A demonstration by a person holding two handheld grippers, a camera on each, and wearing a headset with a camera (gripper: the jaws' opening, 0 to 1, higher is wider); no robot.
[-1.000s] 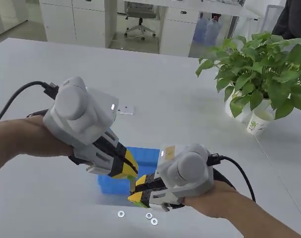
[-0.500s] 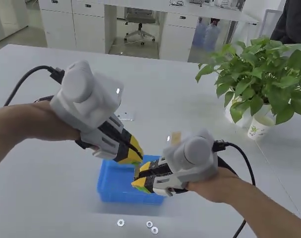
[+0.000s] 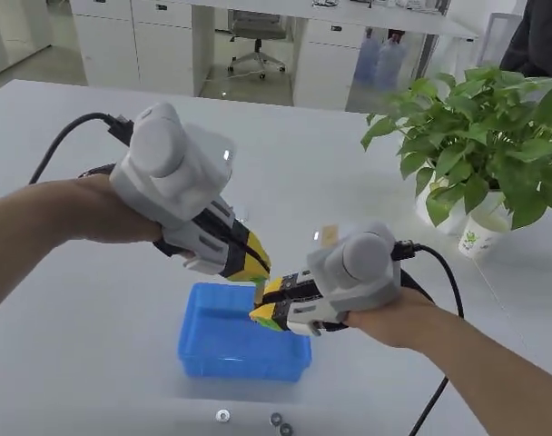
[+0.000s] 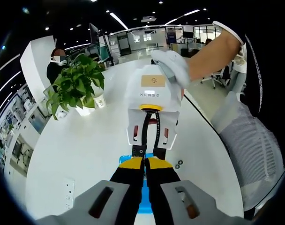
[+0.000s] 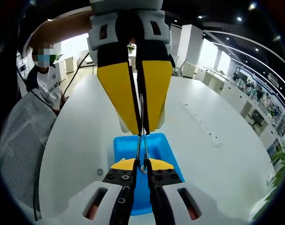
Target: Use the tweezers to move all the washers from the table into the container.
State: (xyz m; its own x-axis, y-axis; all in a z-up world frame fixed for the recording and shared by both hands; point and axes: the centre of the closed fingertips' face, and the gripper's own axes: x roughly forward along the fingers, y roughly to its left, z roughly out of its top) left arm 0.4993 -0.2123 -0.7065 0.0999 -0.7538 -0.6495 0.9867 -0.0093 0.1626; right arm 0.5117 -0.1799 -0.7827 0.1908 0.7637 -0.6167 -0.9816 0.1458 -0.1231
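**Q:** Far left first. What's your left gripper doing?
**A:** Your left gripper angles down to the right over the far edge of the blue container. Its jaws are pressed together on the tweezers. The right gripper view gives you that: thin metal legs come out from between them.

**Q:** Middle?
**A:** The tweezers' tip hangs over the inside of the container, between the jaws of your right gripper. Something small glints at the tip, too small to call. The head view gives you three washers lying on the white table, just beside the container's near wall. The left gripper view catches two of them.

**Q:** Right gripper jaws?
**A:** They're drawn close, with a narrow gap on either side of the tweezers' tip. You cannot tell whether they touch it.

**Q:** Any writing?
**A:** There's XENSE lettering on your right gripper's white housing, under a tan square sticker. It's readable in the left gripper view; in the head view that face is turned away.

**Q:** Far right?
**A:** A leafy plant in a white pot, well apart from the container. The pot has green print, too small to read.
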